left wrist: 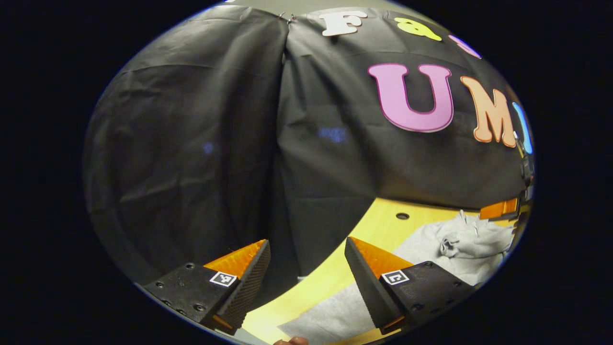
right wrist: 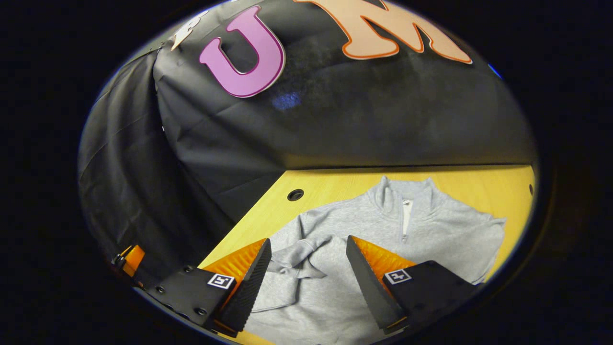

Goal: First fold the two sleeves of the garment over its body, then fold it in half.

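Observation:
A grey zip-neck sweatshirt (right wrist: 421,225) lies flat on the yellow wooden table (right wrist: 479,184), collar toward the back wall. Its left sleeve (right wrist: 299,254) lies bunched across the body; the right shoulder edge looks tucked in. My right gripper (right wrist: 308,239) hovers open above the sweatshirt's left half, holding nothing. In the left gripper view, the sweatshirt (left wrist: 459,244) lies to the right, and its lower edge (left wrist: 330,314) shows between the fingers. My left gripper (left wrist: 307,242) is open and empty over the table's left edge. The right gripper's finger (left wrist: 500,209) shows at the far right.
Black cloth walls close the booth behind and to the left of the table. A round hole (right wrist: 295,194) sits in the tabletop near the back left corner. A fingertip of a hand (left wrist: 292,341) peeks in at the bottom of the left gripper view.

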Demonstrator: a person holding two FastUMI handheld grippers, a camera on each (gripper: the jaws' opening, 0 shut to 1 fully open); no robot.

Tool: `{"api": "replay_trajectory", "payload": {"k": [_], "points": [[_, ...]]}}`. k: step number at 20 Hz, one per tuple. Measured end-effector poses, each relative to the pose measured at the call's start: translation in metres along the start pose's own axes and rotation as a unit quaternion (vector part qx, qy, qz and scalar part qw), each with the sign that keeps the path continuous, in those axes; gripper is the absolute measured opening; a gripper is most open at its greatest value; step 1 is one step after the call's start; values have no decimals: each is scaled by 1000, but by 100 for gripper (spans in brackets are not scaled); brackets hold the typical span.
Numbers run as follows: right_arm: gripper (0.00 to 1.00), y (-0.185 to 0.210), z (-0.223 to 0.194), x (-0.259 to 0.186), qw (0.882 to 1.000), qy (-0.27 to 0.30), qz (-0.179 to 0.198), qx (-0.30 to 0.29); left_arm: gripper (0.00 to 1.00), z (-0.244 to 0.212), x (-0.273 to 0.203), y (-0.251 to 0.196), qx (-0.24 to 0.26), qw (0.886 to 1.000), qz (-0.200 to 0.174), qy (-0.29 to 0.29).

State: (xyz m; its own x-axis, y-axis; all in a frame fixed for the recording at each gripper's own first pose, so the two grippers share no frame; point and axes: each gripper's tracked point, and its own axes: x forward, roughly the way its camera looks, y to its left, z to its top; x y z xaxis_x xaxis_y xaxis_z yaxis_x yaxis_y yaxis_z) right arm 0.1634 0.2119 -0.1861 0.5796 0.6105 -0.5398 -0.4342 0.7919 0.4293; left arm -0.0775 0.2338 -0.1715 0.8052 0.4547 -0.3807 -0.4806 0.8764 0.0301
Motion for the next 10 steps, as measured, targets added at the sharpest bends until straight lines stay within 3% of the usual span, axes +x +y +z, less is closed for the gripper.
{"api": "replay_trajectory", "payload": {"k": [5, 10], "points": [[97, -17, 0, -39, 999, -9, -14, -30, 94, -59, -7, -2, -9, 997, -14, 76], [98, -36, -4, -61, 999, -9, -27, -18, 94, -115, -17, -2, -7, 991, -11, 136]]}}
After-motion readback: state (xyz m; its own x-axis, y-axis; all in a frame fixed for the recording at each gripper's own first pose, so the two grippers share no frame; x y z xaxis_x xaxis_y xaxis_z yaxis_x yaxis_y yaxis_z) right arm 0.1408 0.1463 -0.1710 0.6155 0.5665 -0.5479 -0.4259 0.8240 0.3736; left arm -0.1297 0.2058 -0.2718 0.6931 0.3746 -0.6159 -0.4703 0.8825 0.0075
